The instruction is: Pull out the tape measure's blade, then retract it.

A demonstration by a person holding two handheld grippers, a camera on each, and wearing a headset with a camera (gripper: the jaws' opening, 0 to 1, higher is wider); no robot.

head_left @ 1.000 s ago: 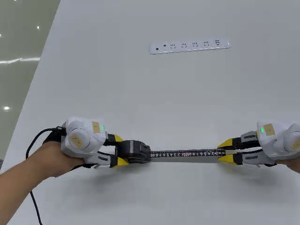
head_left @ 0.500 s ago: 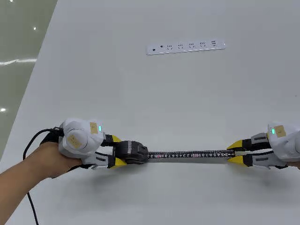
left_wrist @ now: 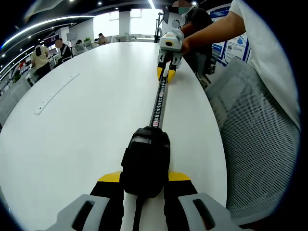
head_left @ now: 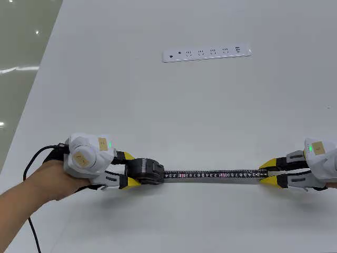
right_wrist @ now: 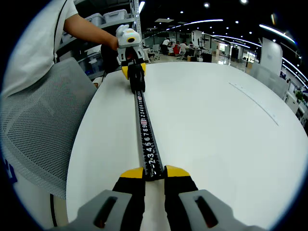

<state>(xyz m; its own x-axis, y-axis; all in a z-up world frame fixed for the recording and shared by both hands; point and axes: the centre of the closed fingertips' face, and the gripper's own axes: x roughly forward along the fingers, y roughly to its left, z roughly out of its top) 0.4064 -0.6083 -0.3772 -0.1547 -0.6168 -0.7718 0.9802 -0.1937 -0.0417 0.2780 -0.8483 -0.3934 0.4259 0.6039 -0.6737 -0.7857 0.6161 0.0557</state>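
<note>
— Where is the black, boxy tape measure case?
— Low on the white table, clamped in the yellow-tipped left gripper.
— And its dark, numbered blade?
— It runs straight right from the case, with its end pinched by the right gripper. I judge retraction means travelling leftward along that line.

A broad white desk stands on a glossy grey-green floor, with a grey mesh chair just beside its edge. Beyond it, an open office runs back under a dark ceiling lined with bright strip lights.
</note>
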